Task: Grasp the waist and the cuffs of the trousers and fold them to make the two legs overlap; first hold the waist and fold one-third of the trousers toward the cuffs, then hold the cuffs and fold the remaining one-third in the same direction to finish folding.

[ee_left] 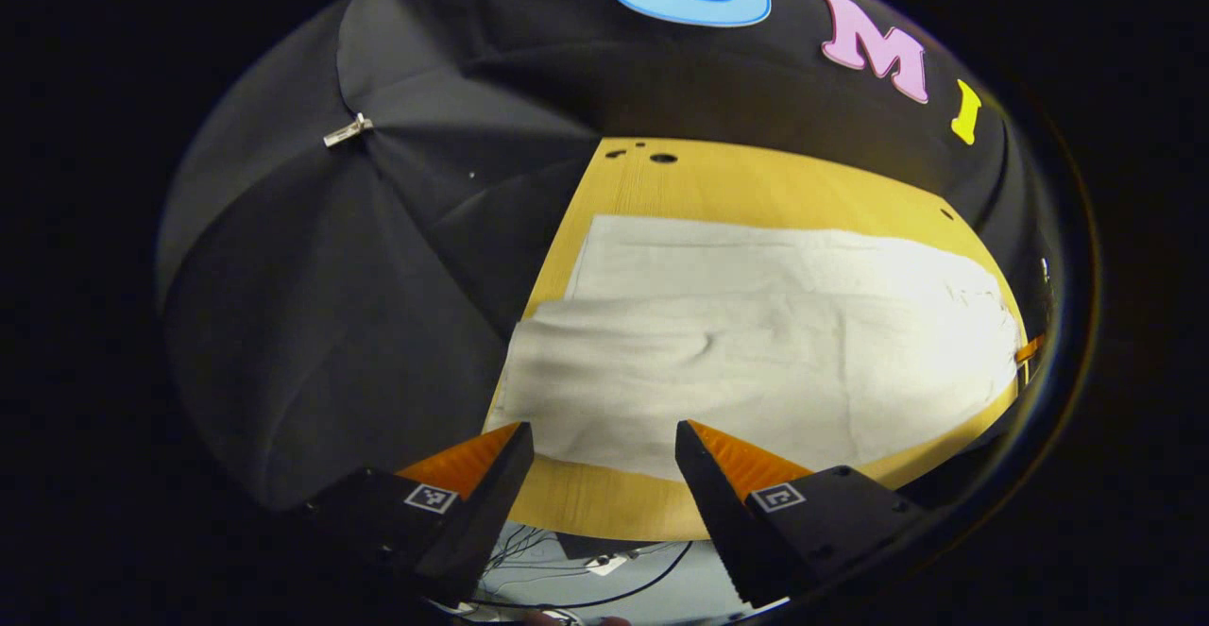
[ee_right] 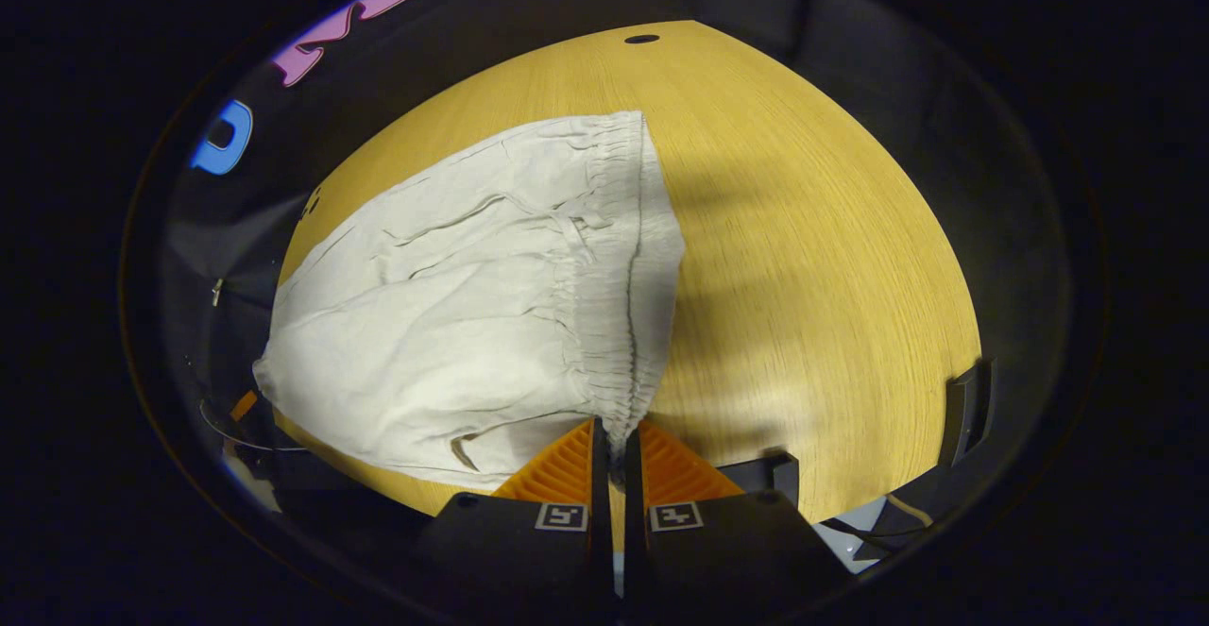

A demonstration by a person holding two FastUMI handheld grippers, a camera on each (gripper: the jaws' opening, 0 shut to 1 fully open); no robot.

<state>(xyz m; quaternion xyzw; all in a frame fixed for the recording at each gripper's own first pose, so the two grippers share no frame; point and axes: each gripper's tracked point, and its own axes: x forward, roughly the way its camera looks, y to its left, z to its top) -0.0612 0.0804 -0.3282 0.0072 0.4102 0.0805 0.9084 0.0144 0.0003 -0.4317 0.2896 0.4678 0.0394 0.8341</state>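
While the counter carries the trousers laid flat with legs apparently overlapped, both thirds remain unfolded. The right tongs are pinched onto the waist at its near end. The left tongs stand wide, empty, just beside the cuffs.

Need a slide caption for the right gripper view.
Right gripper shut on the elastic waistband of pale trousers lying on the wooden table.
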